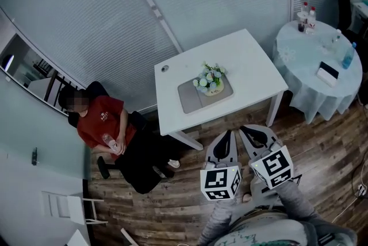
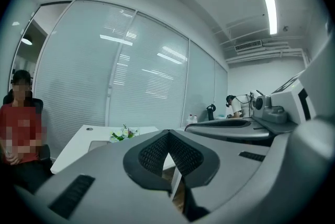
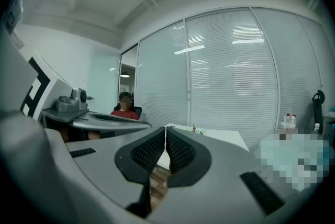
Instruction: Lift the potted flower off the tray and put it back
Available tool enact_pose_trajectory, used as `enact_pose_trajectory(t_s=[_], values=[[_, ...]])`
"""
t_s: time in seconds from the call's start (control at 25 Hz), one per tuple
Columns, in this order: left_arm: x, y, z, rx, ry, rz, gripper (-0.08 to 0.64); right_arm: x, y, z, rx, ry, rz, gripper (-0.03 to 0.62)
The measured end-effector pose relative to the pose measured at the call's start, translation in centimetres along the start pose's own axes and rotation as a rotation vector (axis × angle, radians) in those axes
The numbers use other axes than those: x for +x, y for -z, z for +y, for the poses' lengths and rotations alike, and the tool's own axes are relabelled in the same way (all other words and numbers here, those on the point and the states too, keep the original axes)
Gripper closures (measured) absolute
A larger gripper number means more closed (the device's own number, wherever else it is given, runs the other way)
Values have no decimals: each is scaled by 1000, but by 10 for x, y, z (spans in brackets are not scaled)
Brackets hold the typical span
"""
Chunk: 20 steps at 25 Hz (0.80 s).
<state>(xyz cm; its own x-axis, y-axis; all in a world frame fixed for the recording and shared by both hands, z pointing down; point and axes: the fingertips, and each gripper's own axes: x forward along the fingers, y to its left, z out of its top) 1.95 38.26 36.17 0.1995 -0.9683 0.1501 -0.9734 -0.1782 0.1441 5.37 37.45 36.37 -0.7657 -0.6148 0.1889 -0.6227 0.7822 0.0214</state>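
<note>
where it sits on the tray (image 1: 190, 98), the potted flower (image 1: 211, 80) shows pale blooms.

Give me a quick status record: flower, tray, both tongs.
potted flower: upright on the tray, toward its right end
tray: grey, on the white table
left tongs: shut, empty, over the floor short of the table
right tongs: shut, empty, beside the left tongs
task step: lift not yet begun
</note>
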Motion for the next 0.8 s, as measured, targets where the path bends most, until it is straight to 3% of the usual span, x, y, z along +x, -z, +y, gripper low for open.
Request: enact_pose_trajectory(t_s=[0.8], values=[[101,-14,35,-21,-100,11,549,84,-11,-72,-31,-123,10,571]])
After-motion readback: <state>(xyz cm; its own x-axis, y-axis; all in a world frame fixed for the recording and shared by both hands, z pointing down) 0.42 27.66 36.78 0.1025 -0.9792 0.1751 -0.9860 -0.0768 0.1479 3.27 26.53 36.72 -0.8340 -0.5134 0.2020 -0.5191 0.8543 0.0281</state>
